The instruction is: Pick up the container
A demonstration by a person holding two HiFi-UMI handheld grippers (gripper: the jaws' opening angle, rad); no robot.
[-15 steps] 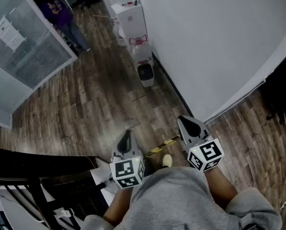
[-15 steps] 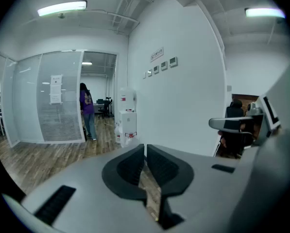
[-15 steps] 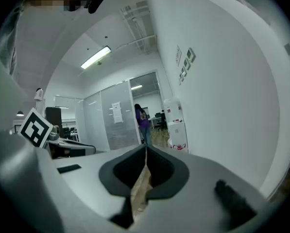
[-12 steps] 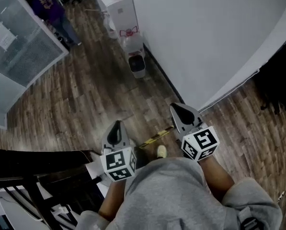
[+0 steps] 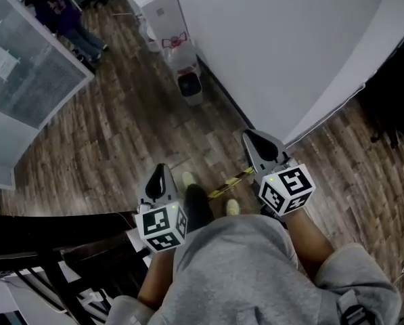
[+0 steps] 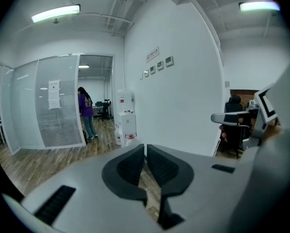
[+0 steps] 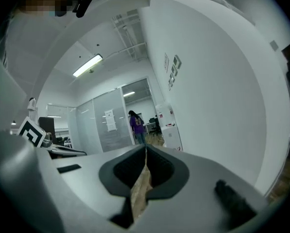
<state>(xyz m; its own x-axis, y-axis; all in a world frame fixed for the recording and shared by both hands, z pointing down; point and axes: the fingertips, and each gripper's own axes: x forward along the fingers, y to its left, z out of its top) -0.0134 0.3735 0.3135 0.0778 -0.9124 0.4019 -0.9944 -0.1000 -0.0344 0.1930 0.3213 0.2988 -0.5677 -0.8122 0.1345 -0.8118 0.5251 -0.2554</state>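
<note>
No container in sight. Left gripper (image 5: 160,176) and right gripper (image 5: 257,144) are both pinched closed and empty, side by side, aimed toward the water dispenser (image 5: 162,12), well ahead.

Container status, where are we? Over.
Left tool shut, empty. Right tool shut, empty. Container not held, none identified in view. Small bin by the wall ahead, person beyond.

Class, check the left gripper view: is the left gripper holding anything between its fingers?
No, the left gripper has its fingers closed together, with only the wooden floor showing behind them.
</note>
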